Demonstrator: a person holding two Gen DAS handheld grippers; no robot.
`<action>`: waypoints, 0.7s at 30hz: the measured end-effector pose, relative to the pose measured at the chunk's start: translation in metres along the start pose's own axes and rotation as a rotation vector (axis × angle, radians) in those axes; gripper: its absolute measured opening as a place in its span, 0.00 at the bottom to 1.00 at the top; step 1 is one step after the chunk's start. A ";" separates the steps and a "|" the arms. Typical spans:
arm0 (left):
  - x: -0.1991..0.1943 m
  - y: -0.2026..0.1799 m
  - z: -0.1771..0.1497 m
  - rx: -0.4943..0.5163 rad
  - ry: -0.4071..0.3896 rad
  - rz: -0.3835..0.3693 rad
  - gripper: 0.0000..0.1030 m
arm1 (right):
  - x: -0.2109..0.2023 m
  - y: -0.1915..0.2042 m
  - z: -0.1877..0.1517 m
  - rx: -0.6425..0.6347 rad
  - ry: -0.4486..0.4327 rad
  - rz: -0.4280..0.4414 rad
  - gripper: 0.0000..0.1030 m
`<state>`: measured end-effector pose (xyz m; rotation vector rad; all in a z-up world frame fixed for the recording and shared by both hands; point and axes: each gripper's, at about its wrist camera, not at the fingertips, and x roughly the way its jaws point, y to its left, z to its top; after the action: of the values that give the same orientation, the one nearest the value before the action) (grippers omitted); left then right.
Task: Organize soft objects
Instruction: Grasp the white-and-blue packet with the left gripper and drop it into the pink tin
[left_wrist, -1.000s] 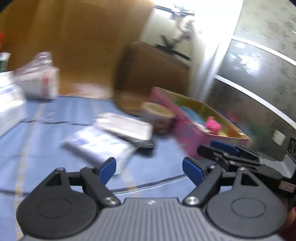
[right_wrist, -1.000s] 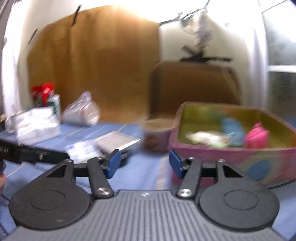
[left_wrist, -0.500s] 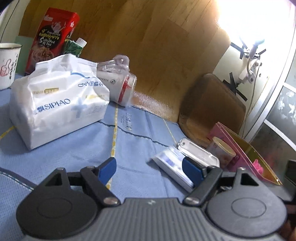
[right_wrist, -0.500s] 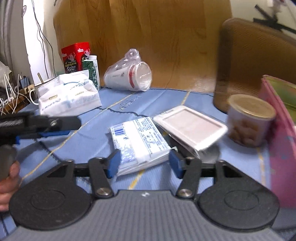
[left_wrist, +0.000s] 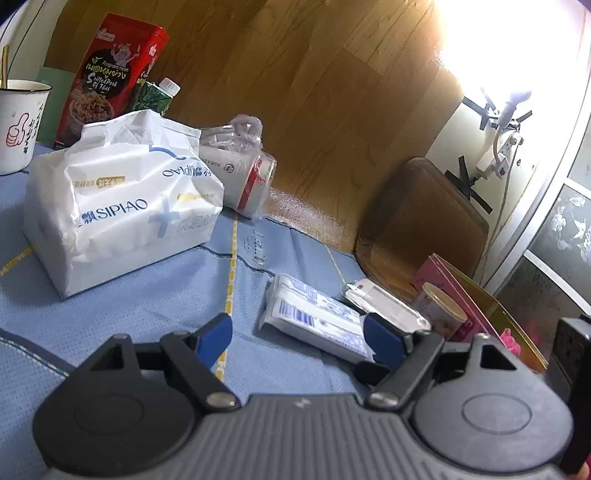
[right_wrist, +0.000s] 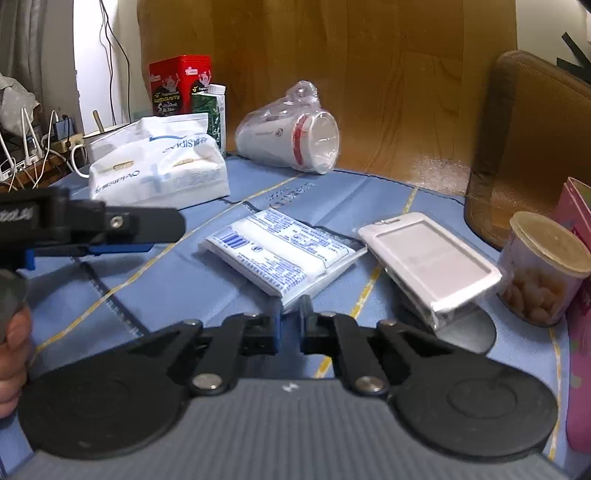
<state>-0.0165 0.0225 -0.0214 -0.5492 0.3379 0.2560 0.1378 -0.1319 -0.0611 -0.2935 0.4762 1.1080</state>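
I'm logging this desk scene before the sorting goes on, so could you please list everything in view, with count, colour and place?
Tissue pack: 1, white with blue print, centre of the cloth, its near corner between the right gripper's fingers.
SIPIAO tissue bag: 1, white, back left.
Card holder: 1, white, right of the tissue pack.
Bagged cups: 1 bundle, white and red, on its side at the back.
Snack tub: 1, clear with tan lid, far right.
Pink box: 1, right edge.
Red tin: 1, back left.
Green carton: 1, beside the tin.
Mug: 1, white, far left.
Cloth: 1, blue, under everything.
Left gripper: open.
Right gripper: closed on the tissue pack's corner.
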 end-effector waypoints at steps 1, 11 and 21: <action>0.000 -0.001 0.000 0.006 -0.001 0.000 0.78 | -0.003 0.001 -0.003 -0.008 -0.005 -0.004 0.10; 0.003 -0.027 -0.013 0.117 0.133 -0.072 0.65 | -0.062 -0.006 -0.044 0.054 -0.020 -0.025 0.08; 0.013 -0.121 -0.074 0.332 0.300 -0.242 0.57 | -0.149 -0.009 -0.121 0.157 -0.093 -0.225 0.08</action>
<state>0.0168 -0.1159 -0.0293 -0.2940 0.5872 -0.1190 0.0652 -0.3070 -0.0900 -0.1525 0.4333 0.8556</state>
